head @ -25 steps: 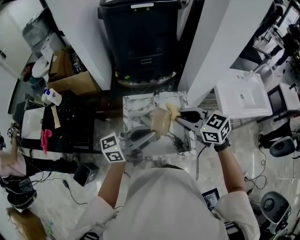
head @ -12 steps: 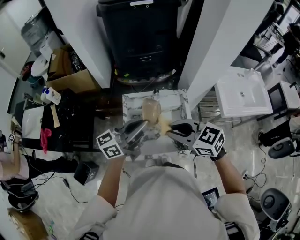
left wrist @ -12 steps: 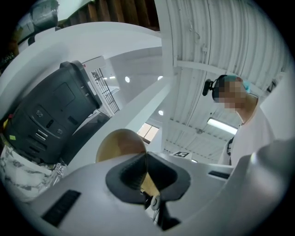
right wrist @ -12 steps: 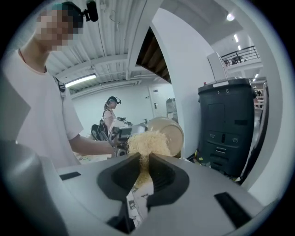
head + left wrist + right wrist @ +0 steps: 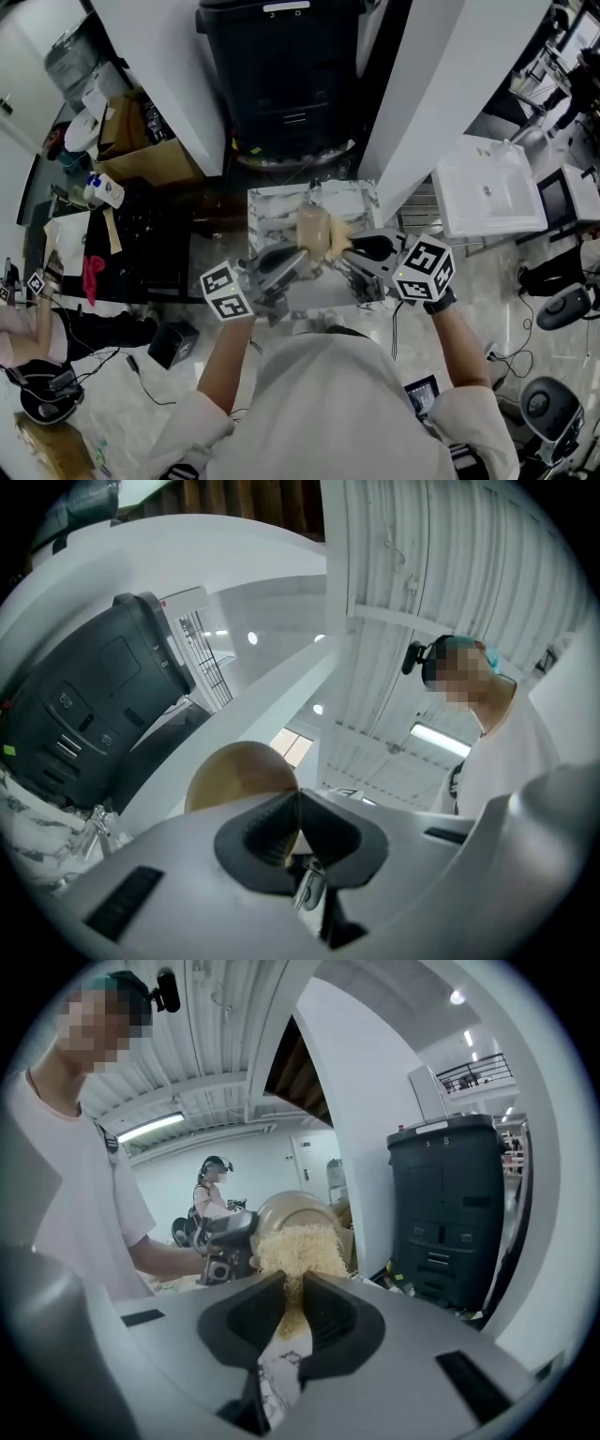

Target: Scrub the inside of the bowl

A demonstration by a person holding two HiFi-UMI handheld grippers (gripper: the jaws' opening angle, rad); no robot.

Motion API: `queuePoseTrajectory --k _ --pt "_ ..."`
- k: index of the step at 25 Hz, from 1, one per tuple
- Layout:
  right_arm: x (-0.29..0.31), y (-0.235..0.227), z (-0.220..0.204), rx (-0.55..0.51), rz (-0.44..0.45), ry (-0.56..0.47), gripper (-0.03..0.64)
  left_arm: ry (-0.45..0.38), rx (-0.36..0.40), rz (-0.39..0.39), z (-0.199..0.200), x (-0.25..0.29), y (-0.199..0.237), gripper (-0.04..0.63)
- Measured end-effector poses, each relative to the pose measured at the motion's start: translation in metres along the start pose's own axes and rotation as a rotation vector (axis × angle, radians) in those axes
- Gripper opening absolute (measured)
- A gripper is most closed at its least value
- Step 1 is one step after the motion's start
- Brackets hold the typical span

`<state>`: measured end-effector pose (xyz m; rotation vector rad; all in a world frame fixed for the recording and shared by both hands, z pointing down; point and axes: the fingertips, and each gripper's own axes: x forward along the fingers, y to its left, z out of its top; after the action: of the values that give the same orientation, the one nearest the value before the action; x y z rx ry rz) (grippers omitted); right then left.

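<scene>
My left gripper (image 5: 298,810): jaws all but closed, pinching the rim of the tan bowl (image 5: 239,772) just beyond the tips. My right gripper (image 5: 292,1297): jaws slightly apart, clamped on a fibrous scrubber (image 5: 298,1246), its tuft at the bowl's mouth. Scrubbing seemingly under way, unfinished.

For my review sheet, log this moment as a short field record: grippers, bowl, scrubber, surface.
left gripper: shut on bowl rim
right gripper: shut on scrubber
bowl: tan, held tilted, mouth toward right gripper
scrubber: pale fibrous pad at the bowl's mouth
surface: marbled table below both grippers
behind: black bin
</scene>
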<state>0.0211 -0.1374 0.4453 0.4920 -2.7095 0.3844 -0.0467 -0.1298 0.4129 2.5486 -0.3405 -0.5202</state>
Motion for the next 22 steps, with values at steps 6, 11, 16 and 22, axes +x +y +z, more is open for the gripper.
queuePoseTrajectory --k 6,11,16,22 --pt "0.006 0.027 0.012 -0.018 0.058 -0.038 0.061 0.008 -0.013 0.051 -0.003 -0.009 0.015 0.021" --pt "-0.002 -0.006 0.031 -0.005 -0.026 -0.114 0.061 0.024 -0.024 -0.003 -0.012 -0.003 0.002 0.021" --pt "0.008 -0.028 -0.011 0.104 -0.065 -0.074 0.061 -0.004 -0.031 0.008 -0.013 0.002 0.001 0.021" --pt "0.015 -0.006 -0.027 0.182 -0.008 -0.092 0.061 0.009 -0.006 0.137 -0.012 -0.005 0.027 0.021"
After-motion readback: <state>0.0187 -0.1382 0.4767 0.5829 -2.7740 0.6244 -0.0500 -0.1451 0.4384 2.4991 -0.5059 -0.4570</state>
